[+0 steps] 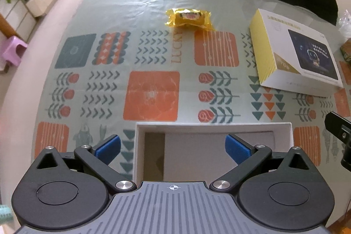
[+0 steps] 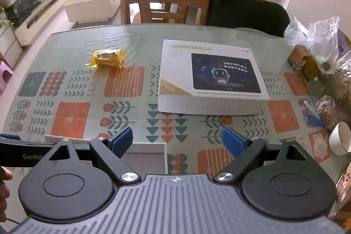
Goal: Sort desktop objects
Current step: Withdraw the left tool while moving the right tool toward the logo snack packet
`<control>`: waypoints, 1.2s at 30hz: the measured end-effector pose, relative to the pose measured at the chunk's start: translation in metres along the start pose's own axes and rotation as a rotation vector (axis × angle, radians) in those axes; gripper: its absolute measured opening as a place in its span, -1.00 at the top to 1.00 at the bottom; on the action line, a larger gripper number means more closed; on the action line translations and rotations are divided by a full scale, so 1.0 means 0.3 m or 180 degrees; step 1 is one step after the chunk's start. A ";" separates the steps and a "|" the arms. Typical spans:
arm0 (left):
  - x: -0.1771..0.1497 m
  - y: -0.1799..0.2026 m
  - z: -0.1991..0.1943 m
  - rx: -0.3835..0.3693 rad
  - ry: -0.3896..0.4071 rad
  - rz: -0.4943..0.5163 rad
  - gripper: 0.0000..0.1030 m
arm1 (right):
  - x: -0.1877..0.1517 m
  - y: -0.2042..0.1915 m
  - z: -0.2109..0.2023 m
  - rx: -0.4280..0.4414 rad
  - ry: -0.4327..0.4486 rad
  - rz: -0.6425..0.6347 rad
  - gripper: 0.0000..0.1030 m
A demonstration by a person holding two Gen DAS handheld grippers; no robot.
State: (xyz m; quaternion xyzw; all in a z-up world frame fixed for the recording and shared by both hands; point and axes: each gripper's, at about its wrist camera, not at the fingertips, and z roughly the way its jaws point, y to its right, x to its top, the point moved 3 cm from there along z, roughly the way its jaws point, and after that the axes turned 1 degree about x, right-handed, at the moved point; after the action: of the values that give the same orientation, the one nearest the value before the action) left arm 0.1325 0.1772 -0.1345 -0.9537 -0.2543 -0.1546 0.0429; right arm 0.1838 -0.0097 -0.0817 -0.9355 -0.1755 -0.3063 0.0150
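table: patterned tablecloth (image 1: 151,49), wooden chair (image 2: 164,3) behind
snack: yellow crinkly packet (image 1: 188,18), lying flat
grippers: left gripper (image 1: 173,147) and right gripper (image 2: 177,142) both spread wide, holding nothing

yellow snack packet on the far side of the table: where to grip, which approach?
Grip the yellow snack packet across its plump middle, coming from above with the left gripper, which faces it more directly. It lies flat, long axis left to right, so put the fingers on its near and far long sides. The crimped ends look flimsy.
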 end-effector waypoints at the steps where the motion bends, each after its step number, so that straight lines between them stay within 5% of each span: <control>1: 0.014 -0.009 0.008 -0.0016 -0.0014 0.0022 -1.00 | 0.006 -0.009 -0.001 -0.0005 0.0012 -0.0004 -1.00; 13: 0.122 -0.121 0.084 -0.0183 -0.0073 0.0201 -1.00 | 0.069 -0.114 0.045 -0.0282 -0.0016 0.0091 -1.00; 23: 0.220 -0.224 0.120 -0.0224 -0.0032 0.0246 -1.00 | 0.157 -0.228 0.110 -0.0055 -0.0021 0.0157 -1.00; 36: 0.275 -0.260 0.191 -0.0215 -0.0081 0.0434 -1.00 | 0.227 -0.355 0.188 -0.0114 -0.0070 -0.0029 -1.00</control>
State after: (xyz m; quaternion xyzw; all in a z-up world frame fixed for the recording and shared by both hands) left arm 0.1771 0.2928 -0.1625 -0.9716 -0.1839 -0.1478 0.0178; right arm 0.2310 0.1196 -0.0966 -0.9381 -0.1744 -0.2991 -0.0051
